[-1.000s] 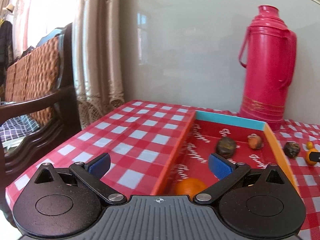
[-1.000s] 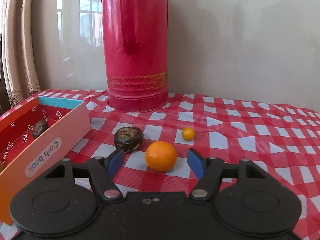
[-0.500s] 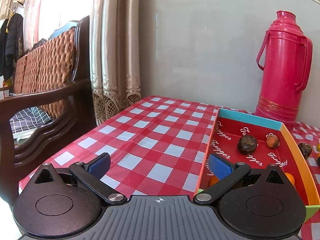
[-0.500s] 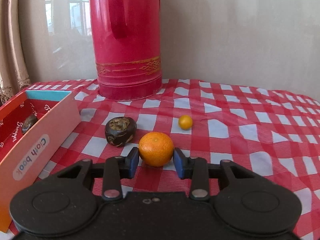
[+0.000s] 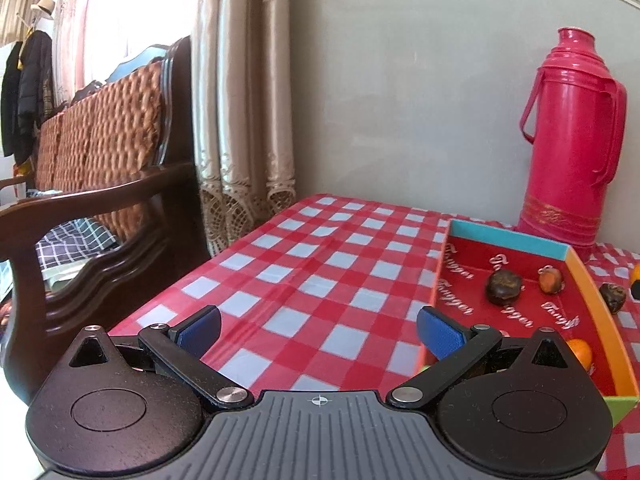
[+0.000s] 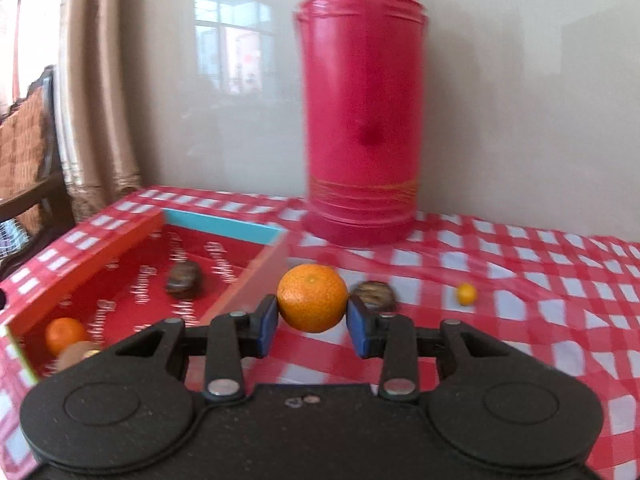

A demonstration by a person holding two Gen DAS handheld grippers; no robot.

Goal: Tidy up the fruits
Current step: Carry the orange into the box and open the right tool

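Now mandarin point(image 6: 312, 297) stem-end up, round, between jaws.

an open red cardboard box point(image 6: 224, 228) sits left of the tall pink plastic thermos point(image 6: 362, 120), on the red-and-white checked tablecloth point(image 5: 320, 264).

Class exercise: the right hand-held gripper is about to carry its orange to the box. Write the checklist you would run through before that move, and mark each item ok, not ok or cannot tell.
1. Orange gripped between both pads of the right hand-held gripper: ok.
2. Orange lifted off the checked tablecloth: ok.
3. Box open, with bare floor for another fruit: ok.
4. Left hand-held gripper open, empty and outside the box: ok.
5. Box's near wall cleared by the orange's height: cannot tell.
6. Dark fruit and small yellow fruit still on the cloth: not ok, sorting unfinished.
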